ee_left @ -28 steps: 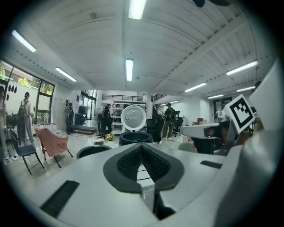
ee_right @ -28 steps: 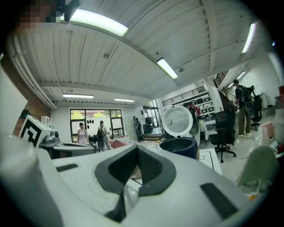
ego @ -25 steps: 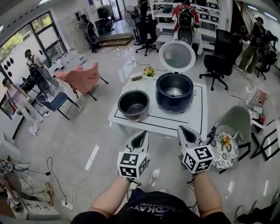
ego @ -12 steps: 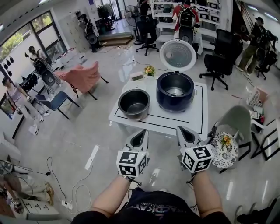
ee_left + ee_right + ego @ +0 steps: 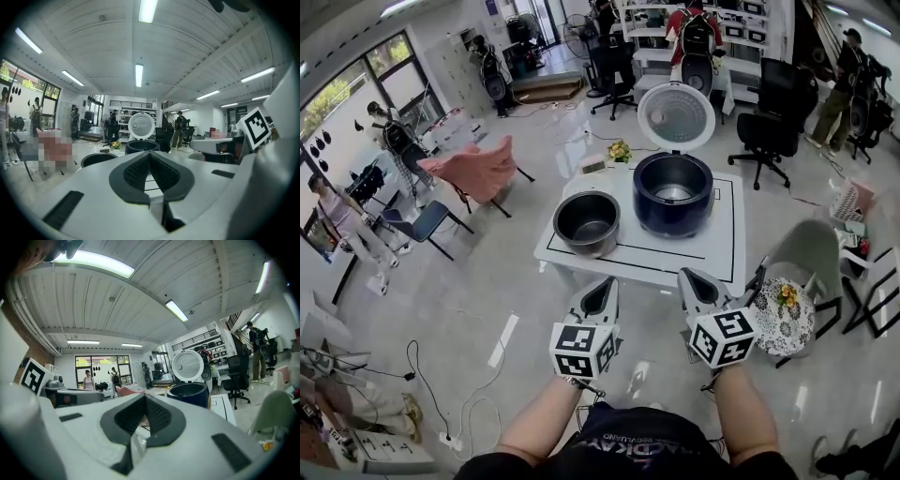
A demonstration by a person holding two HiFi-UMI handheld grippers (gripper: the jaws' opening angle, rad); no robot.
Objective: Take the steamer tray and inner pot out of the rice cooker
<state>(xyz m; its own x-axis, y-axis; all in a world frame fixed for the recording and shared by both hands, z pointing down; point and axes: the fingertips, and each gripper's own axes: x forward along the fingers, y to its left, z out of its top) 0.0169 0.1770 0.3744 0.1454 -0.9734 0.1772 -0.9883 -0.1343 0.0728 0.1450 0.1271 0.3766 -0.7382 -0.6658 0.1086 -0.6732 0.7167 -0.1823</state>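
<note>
**Now: both hand-held grippers clenched and empty, short of the surface**

Ahead of both hand-held grippers stands the white surface (image 5: 717,253), its near edge just beyond their tips. On it, forward of the right hand-held gripper (image 5: 694,279), sits the dark blue rice cooker (image 5: 673,221). Its round white lid (image 5: 678,118) is tipped up at the far side, and the well shows bare metal at the bottom. The inner pot (image 5: 586,223) is out of the cooker. It stands upright on the surface, forward of the left hand-held gripper (image 5: 601,287) and just beside the cooker, on the cooker's left. To the right of the right hand-held gripper is a small round table with a flowered cloth (image 5: 783,323).

The two hand-held grippers hang side by side and apart from each other, off the surface and touching nothing. In the left gripper view the dark pads (image 5: 136,171) meet along a closed seam with nothing between them. The right gripper view shows the same: pads (image 5: 161,416) pressed together, empty. Farther off, beyond the inner pot, a small bunch of yellow flowers (image 5: 621,150) stands at the far edge.
</note>
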